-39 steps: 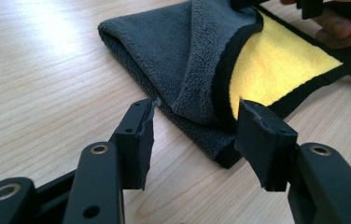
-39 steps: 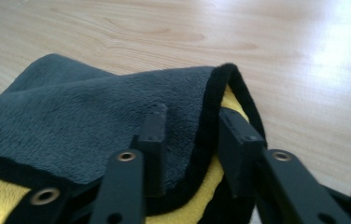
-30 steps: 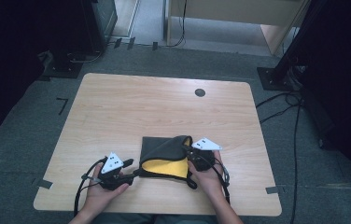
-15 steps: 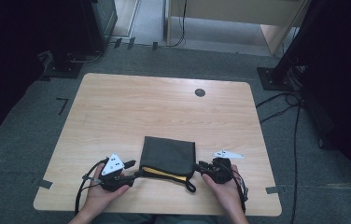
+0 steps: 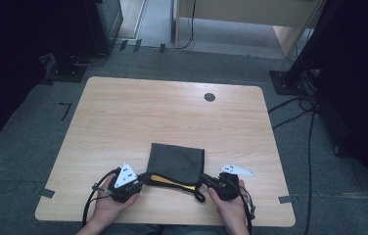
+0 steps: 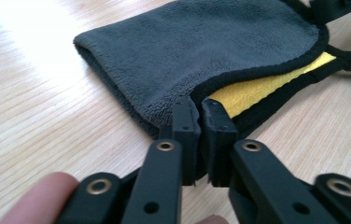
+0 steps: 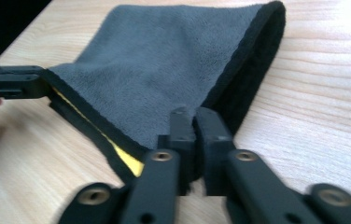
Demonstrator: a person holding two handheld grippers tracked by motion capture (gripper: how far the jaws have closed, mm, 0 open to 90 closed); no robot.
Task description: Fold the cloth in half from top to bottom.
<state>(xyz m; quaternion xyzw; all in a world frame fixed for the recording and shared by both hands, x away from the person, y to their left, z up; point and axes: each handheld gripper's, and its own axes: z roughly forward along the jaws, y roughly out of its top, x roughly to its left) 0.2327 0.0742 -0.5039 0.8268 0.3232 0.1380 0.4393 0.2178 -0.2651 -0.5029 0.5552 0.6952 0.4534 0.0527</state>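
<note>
Folding step: my left gripper [image 5: 140, 179] and right gripper [image 5: 208, 182] each pinch a near corner of the folded grey microfibre cloth with yellow lining [image 5: 176, 161]; next, lift both corners evenly

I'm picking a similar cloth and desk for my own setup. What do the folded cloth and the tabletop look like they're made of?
Cloth: probably microfibre or fleece, with a short fuzzy matt nap, grey outside, yellow inside, black stitched edging. Tabletop: light wood or wood-look laminate, with fine straight grain lines and a smooth, faintly glossy surface; which one is unclear.
</note>
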